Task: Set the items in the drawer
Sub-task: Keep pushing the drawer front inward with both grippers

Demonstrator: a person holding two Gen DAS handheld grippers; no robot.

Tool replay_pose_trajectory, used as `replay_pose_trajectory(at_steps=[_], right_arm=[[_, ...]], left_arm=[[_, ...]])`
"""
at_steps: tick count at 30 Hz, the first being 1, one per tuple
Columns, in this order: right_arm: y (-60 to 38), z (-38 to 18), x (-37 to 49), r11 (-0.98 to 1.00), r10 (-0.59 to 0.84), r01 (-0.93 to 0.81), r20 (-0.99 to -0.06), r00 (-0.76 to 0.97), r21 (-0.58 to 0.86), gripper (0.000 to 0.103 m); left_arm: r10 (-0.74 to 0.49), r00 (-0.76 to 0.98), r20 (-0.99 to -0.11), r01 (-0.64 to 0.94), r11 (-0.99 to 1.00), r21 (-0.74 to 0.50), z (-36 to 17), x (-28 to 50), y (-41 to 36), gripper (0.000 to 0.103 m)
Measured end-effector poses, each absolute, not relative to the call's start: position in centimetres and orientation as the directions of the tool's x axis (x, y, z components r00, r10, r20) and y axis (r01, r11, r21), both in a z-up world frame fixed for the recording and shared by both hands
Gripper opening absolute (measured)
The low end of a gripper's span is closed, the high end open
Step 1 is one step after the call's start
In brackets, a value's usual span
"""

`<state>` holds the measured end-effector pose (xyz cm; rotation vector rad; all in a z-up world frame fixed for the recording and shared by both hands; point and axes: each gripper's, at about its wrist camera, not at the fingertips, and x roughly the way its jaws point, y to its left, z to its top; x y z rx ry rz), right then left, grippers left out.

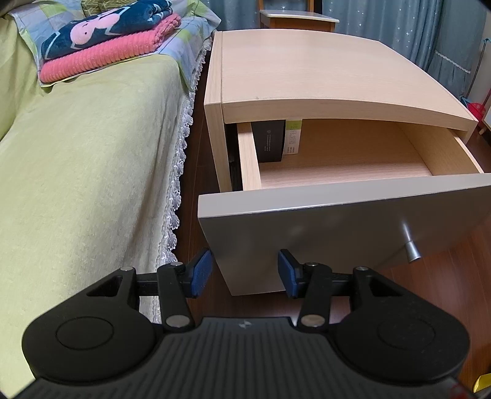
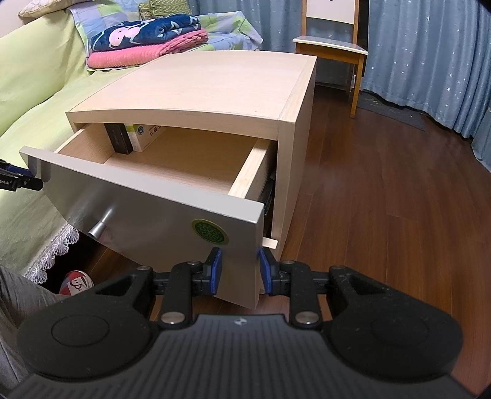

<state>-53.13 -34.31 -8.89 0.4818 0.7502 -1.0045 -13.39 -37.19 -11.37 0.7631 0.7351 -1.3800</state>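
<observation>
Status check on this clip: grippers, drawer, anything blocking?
Left hand-held gripper open, empty. Right hand-held gripper open, empty. Drawer pulled out, black box and white box at its back. Nothing blocking.

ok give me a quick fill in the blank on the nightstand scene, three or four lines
1. The nightstand's drawer stands ____.
2. Inside it, the black box sits in the back corner nearest the ____.
3. On the bed, the navy blanket lies folded on top of a ____ one.
4. Both the left gripper and the right gripper hold ____.

Missing words: open; bed; pink; nothing
</observation>
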Motion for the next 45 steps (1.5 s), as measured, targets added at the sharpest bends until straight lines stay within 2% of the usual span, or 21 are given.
replay_pose_trajectory(at_steps=[45], right_arm=[[-37.2, -9.3, -52.5, 0.433, -0.597, 0.900, -0.737, 0.319, 0.039, 0.024]], left_arm=[[-0.555, 0.065, -0.829, 0.998, 0.039, 0.053, -11.4, -13.2, -40.8, 0.052]])
